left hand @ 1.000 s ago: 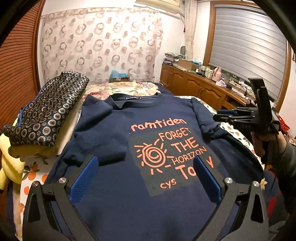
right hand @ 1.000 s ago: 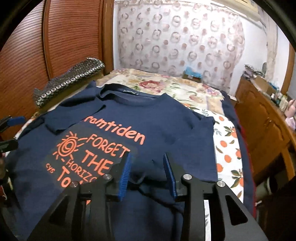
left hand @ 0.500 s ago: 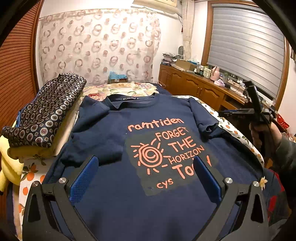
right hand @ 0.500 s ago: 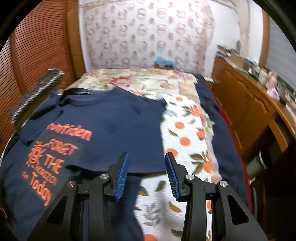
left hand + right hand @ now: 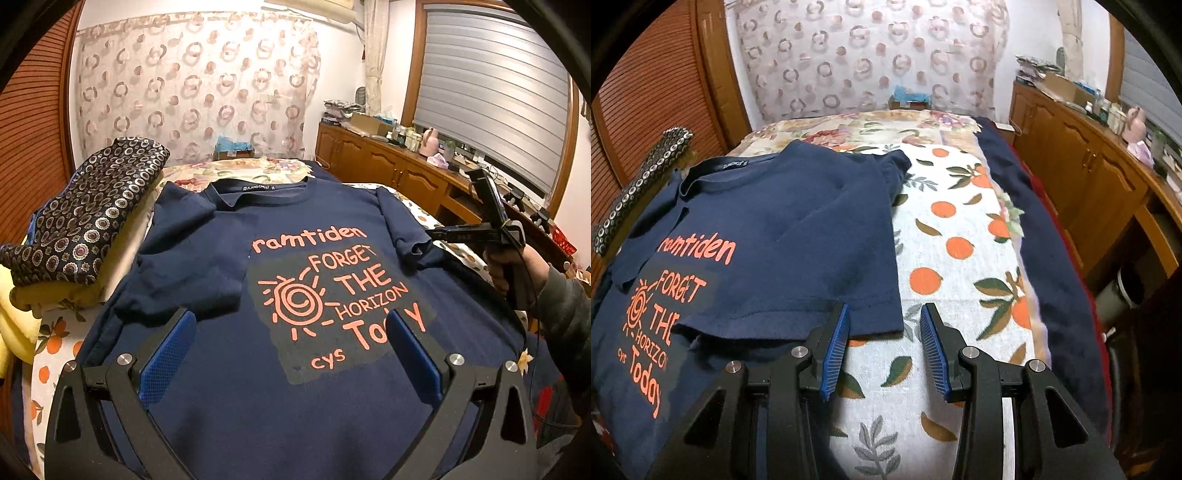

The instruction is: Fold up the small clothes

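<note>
Left gripper (image 5: 291, 338): spread wide, nothing held, above the hem at 6 o'clock.
T-shirt (image 5: 229, 258): laid flat on the bed (image 5: 960, 258); judged light, limp; best pinched at sleeve edges.
Right gripper (image 5: 884, 347): spread, nothing held, beside the folded-in sleeve (image 5: 812, 251).

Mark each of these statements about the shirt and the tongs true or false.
1. The navy shirt lies print side up. True.
2. The left tongs grip the shirt. False: they are open and hold nothing.
3. A patterned folded cloth tops the pile beside the shirt. True.
4. The right tongs are shut. False: they are open, holding nothing.
5. The bedsheet shows oranges. True.
</note>
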A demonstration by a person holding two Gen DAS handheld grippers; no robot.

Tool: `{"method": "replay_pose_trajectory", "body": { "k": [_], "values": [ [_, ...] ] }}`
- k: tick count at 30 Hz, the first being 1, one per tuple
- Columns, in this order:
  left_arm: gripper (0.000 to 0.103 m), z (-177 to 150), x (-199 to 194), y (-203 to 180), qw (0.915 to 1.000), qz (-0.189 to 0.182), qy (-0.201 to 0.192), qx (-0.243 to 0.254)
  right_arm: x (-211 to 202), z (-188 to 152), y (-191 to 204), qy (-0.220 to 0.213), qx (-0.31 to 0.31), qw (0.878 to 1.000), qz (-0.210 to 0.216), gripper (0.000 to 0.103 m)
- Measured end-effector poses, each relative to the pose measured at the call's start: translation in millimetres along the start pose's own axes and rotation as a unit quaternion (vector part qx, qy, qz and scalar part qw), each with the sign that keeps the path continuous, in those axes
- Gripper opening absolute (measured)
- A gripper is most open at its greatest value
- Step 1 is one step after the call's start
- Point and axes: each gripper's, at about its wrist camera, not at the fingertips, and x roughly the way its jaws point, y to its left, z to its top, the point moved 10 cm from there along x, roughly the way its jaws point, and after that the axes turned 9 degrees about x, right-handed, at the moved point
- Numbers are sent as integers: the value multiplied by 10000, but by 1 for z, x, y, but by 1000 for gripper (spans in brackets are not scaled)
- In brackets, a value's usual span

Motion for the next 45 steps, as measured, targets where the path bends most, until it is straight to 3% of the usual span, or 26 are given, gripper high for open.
{"method": "replay_pose_trajectory", "body": {
  "k": [3,4,10,17,22,26,28,29,30,32,36,45],
  "values": [
    [103,0,0,0,10000,2,4,-1,5,0,6,46,-65,9998,195,6],
    [103,-1,0,0,10000,2,6,-3,5,0,8,52,-86,9997,206,4],
    [103,-5,-1,4,10000,11,-9,-66,-12,18,29,-254,-207,9988,371,3],
    [103,-7,-1,9,9999,41,1,-153,-31,45,95,-544,-859,9914,819,3],
    [103,-10,-2,13,9998,68,14,-187,-16,58,144,-515,-1292,9859,930,4],
    [103,-11,-3,17,9997,88,25,-218,8,66,160,-418,-1350,9856,925,4],
    [103,-12,-3,19,9997,99,28,-228,14,68,159,-424,-1333,9868,813,17],
    [103,-11,-3,20,9997,103,29,-227,15,70,157,-438,-1303,9877,748,33],
    [103,-11,-3,21,9997,111,30,-221,15,71,155,-468,-1247,9881,767,42],
    [103,-9,-2,24,9997,138,33,-192,14,71,151,-526,-1158,9886,803,48],
    [103,0,2,31,9997,230,50,-115,22,64,131,-532,-1151,9904,552,53],
    [103,27,26,68,9988,441,199,-44,70,46,95,-205,-1064,9939,187,53]
  ]
}}
